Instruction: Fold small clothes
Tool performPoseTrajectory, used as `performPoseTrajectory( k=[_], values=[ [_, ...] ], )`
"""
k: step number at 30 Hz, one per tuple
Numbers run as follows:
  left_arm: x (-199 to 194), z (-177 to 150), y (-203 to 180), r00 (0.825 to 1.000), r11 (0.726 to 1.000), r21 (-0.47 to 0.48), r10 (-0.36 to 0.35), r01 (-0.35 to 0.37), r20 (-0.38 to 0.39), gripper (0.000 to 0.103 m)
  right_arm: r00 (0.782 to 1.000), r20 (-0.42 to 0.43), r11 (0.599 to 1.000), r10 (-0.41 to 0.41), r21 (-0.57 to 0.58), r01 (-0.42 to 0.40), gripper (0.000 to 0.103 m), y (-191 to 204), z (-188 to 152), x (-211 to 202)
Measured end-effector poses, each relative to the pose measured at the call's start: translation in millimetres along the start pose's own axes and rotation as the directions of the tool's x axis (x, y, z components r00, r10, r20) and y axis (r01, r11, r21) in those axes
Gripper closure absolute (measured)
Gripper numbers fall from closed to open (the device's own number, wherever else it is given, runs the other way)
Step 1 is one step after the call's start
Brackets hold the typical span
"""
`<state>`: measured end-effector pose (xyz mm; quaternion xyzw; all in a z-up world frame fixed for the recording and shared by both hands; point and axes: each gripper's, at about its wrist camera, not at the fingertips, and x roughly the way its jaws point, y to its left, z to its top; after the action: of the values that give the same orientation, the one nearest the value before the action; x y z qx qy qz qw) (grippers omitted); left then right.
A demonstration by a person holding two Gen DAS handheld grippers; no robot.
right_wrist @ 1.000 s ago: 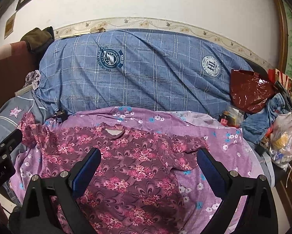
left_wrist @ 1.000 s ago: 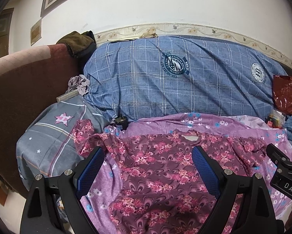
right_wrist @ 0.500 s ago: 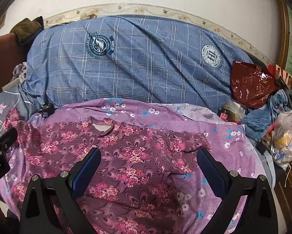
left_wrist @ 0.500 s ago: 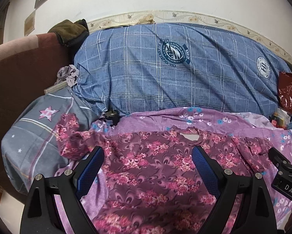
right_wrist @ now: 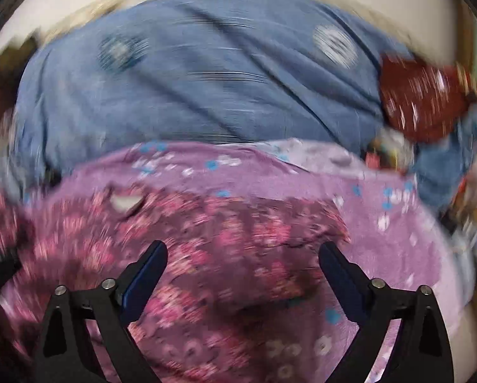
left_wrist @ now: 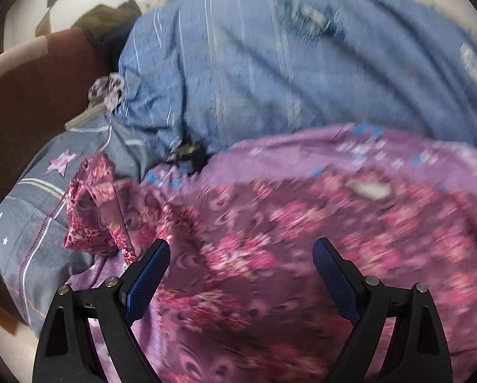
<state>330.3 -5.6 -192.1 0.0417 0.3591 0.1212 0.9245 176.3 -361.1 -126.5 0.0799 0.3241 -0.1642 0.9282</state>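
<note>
Both views are motion-blurred, so fine detail is soft.

Your left gripper (left_wrist: 241, 257) has its jaws wide apart with nothing between the pads. Only the dark pink floral shirt (left_wrist: 270, 255) shows in the gap, lying below the fingers, not pinched.

Your right gripper (right_wrist: 242, 260) is also spread wide, but its jaws are closing. Nothing is between them yet; the shirt (right_wrist: 206, 255) lies beneath.

Shirt position: it lies spread flat on the lilac flowered sheet (left_wrist: 286, 150), front up, with the neck opening (left_wrist: 369, 188) toward the far side. In the left view, one sleeve (left_wrist: 101, 210) is bunched up at the shirt's left end and lies against the grey star-print pillow (left_wrist: 40, 210). In the right view, the other sleeve (right_wrist: 318, 223) reaches right onto bare sheet (right_wrist: 398, 239).

Beyond the sheet, on the far side, is a big blue checked duvet (left_wrist: 286, 63), piled against the wall. A small dark object (left_wrist: 190, 156) sits in the crease between the duvet and sheet, left of centre; too blurred to identify. A dark red bag (right_wrist: 420, 102) and mixed clutter sit at the far right in the right view. A brown headboard (left_wrist: 31, 89) is at the left in the left view, with an olive-brown cloth (left_wrist: 107, 19) on top of it.
</note>
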Motion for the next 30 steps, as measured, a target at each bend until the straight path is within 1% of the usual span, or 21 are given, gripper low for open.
performPoseTrajectory(
  k=[1,2,4,7,9,11,12,14,15,17,18,19,20,21,22,23,25,26,28,29,30],
  values=[
    [8.0,2.5,2.5,1.0,1.0,-0.012,0.003,-0.003,-0.02,0.012,0.999,-0.016,0.994,0.04,0.1,-0.038,0.015,-28.6,3.5,7.7],
    [15.9,6.2,6.4,0.999,0.999,-0.037,-0.006,0.005,-0.031,0.012,0.994,-0.041,0.974,0.102,0.205,-0.091,0.016,-57.9,5.4,18.4],
    [21.9,9.7,10.5,1.0,0.999,-0.053,-0.009,0.008,-0.028,0.012,0.98,-0.081,0.939,0.181,0.312,-0.147,0.023,-91.0,4.8,39.6],
    [26.6,11.0,7.5,1.0,0.999,-0.032,0.003,-0.004,-0.019,0.012,0.972,-0.139,0.937,0.189,0.321,-0.136,0.027,-96.3,3.7,63.3],
    [26.3,9.1,1.3,1.0,1.0,-0.008,-0.012,0.012,-0.023,0.012,0.97,-0.175,0.925,0.169,0.367,-0.095,0.03,-97.6,1.6,81.4],
    [27.0,8.2,-4.7,1.0,1.0,0.014,-0.01,0.01,-0.019,0.012,0.952,-0.179,0.885,0.249,0.44,-0.149,0.034,-101.2,-0.2,102.7],
    [28.1,8.5,-7.5,1.0,1.0,0.023,-0.009,0.009,-0.016,0.012,0.947,-0.177,0.874,0.269,0.457,-0.163,0.037,-102.5,0.2,110.5],
    [26.3,4.4,-4.3,1.0,1.0,0.026,-0.009,0.009,-0.005,0.012,0.945,-0.171,0.85,0.28,0.501,-0.161,0.04,-104.3,1.8,122.8],
    [24.2,2.3,-1.9,1.0,1.0,0.026,-0.008,0.008,-0.002,0.012,0.941,-0.167,0.833,0.294,0.528,-0.167,0.045,-106.1,2.4,130.7],
    [25.6,2.0,-0.6,1.0,1.0,0.019,-0.007,0.007,0.001,0.012,0.932,-0.183,0.799,0.314,0.581,-0.155,0.059,-110.1,1.2,146.2],
    [21.6,0.5,5.4,1.0,1.0,0.017,-0.005,0.005,0.004,0.012,0.931,-0.191,0.787,0.312,0.6,-0.141,0.081,-110.8,0.1,151.4],
    [21.0,0.8,7.5,1.0,1.0,0.013,-0.004,0.004,0.007,0.012,0.933,-0.189,0.786,0.305,0.604,-0.135,0.097,-108.3,1.3,150.6],
    [18.1,1.8,12.6,1.0,1.0,0.004,-0.002,0.002,0.016,0.012,0.946,-0.151,0.793,0.287,0.592,-0.146,0.097,-101.7,5.2,141.1],
    [16.9,3.2,16.0,1.0,1.0,-0.007,0.001,-0.001,0.027,0.012,0.949,-0.12,0.798,0.292,0.577,-0.173,0.097,-95.9,8.9,133.7],
    [15.1,4.4,19.8,0.999,1.0,-0.016,0.007,-0.006,0.037,0.012,0.945,-0.059,0.802,0.323,0.547,-0.24,0.097,-82.7,16.2,117.8],
    [13.2,5.6,24.5,0.998,0.999,-0.03,0.019,-0.017,0.052,0.012,0.938,-0.025,0.801,0.346,0.528,-0.281,0.097,-72.1,21.3,107.1],
    [11.6,6.1,30.8,0.997,0.998,-0.051,0.03,-0.027,0.065,0.012,0.913,0.031,0.801,0.407,0.468,-0.373,0.097,-40.3,35.4,84.0],
    [10.8,6.3,35.1,0.997,0.998,-0.063,0.032,-0.028,0.067,0.012,0.902,0.046,0.799,0.43,0.446,-0.404,0.097,-27.8,39.6,76.1],
    [9.4,6.1,42.0,0.997,0.996,-0.08,0.037,-0.032,0.07,0.012,0.868,0.077,0.78,0.491,0.406,-0.477,0.097,2.6,46.6,61.1],
    [8.4,6.3,47.7,0.996,0.995,-0.092,0.043,-0.036,0.072,0.012,0.836,0.095,0.755,0.54,0.386,-0.531,0.097,24.4,48.7,53.5],
    [7.7,7.0,52.2,0.996,0.994,-0.102,0.049,-0.041,0.075,0.012,0.82,0.1,0.741,0.563,0.377,-0.555,0.097,35.3,49.2,50.6]
  ],
)
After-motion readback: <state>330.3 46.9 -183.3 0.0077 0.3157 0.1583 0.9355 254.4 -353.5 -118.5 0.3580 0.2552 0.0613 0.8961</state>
